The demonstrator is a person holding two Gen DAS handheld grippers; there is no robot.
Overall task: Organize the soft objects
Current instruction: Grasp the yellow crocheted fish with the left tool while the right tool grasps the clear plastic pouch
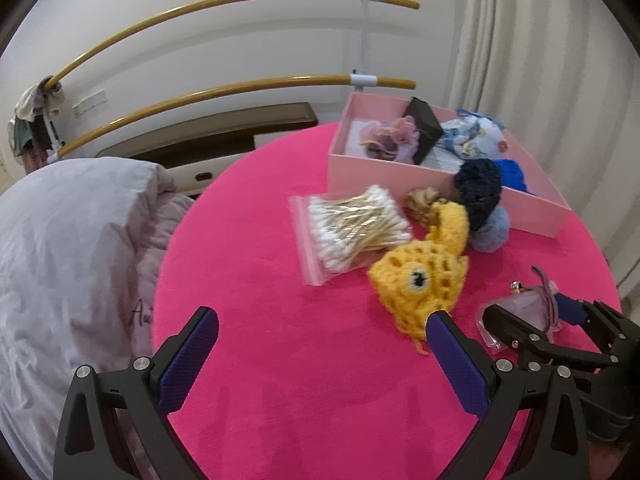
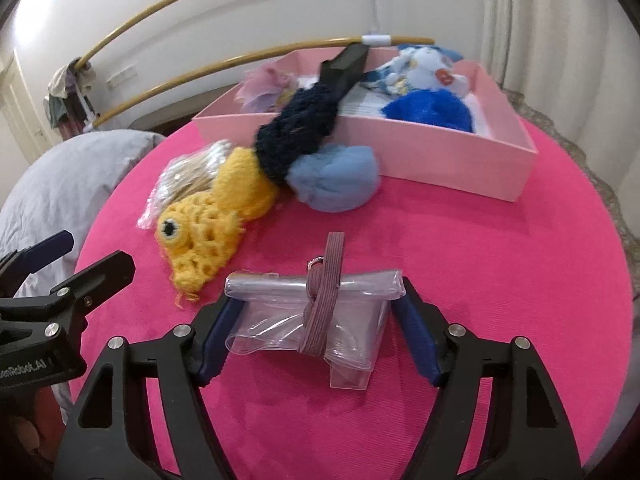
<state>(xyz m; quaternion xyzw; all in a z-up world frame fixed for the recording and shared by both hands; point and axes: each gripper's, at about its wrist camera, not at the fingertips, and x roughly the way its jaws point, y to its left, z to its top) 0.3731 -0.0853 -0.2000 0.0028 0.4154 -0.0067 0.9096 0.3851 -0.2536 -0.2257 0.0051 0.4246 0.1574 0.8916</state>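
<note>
A clear plastic pouch (image 2: 308, 320) tied with a mauve elastic band (image 2: 326, 284) lies on the pink table between my right gripper's (image 2: 316, 312) fingers, which close against its sides. My left gripper (image 1: 322, 332) is open and empty above the table, just left of a yellow crochet fish (image 1: 424, 276) (image 2: 208, 220). Behind the fish lie a dark navy knit piece (image 1: 478, 188) (image 2: 296, 136) and a light blue soft ball (image 1: 490, 230) (image 2: 334, 176). A pink box (image 1: 380, 172) (image 2: 440, 160) at the back holds a blue fluffy item (image 2: 428, 110), a patterned soft toy (image 2: 424, 70) and lilac fabric (image 1: 386, 140).
A bag of cotton swabs (image 1: 352, 228) lies left of the fish. A black divider (image 1: 424, 128) leans in the box. The round pink table (image 1: 280, 360) ends near a white duvet (image 1: 68, 248) on the left. Wooden rails (image 1: 224, 88) and a curtain (image 1: 520, 40) stand behind.
</note>
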